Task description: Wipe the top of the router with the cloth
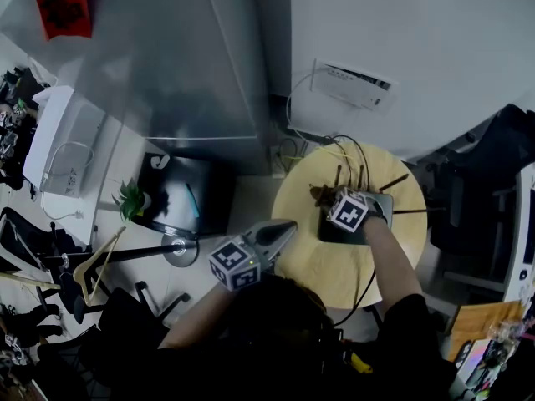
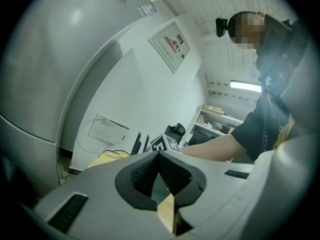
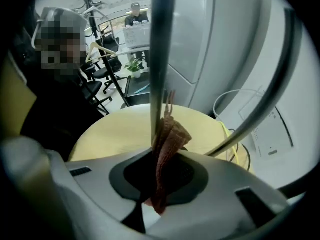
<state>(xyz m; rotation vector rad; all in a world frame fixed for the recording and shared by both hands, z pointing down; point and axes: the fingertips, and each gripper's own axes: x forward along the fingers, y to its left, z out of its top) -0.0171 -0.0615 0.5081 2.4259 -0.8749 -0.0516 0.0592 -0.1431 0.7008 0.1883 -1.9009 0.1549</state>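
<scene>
While the right claw pinches it, the coarse-woven rust cloth bunches.

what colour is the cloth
The cloth is reddish-brown; clearest in the right gripper view.

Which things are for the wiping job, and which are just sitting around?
For the job: cloth, pinched in the right gripper; router on the round table.
Just sitting around: left gripper, shut and empty; potted plant; white wall box; red paper.
</scene>
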